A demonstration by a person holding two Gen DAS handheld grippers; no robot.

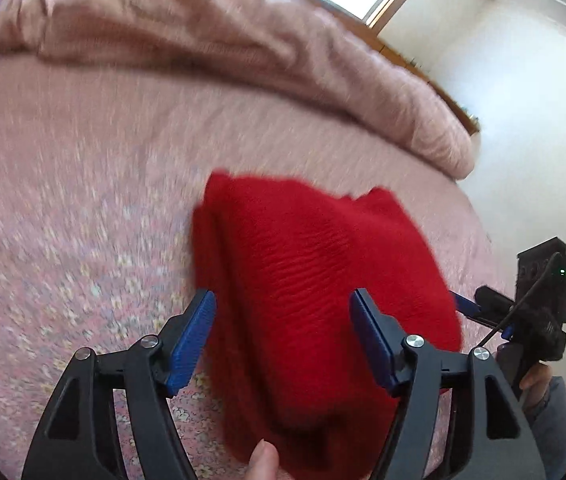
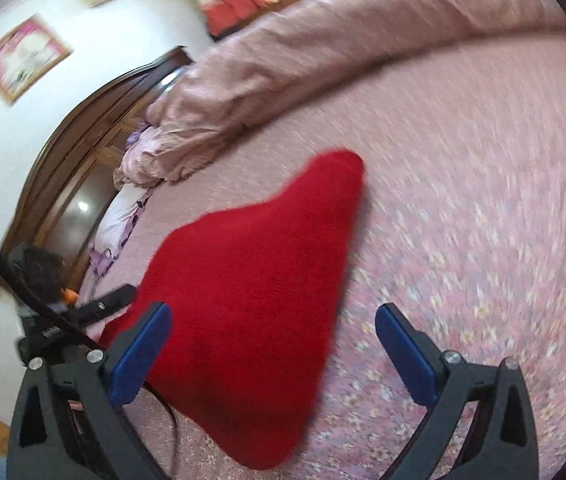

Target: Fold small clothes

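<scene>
Red knit garment (image 2: 251, 256) — narrow end away

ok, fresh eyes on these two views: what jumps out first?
The red knit garment, lying in a folded heap on the pink flowered bedspread, dominates both views. Both claws are open over it, the left claw straddling its near part and the right claw at its right edge. A rumpled pink duvet lies along the far side.
</scene>
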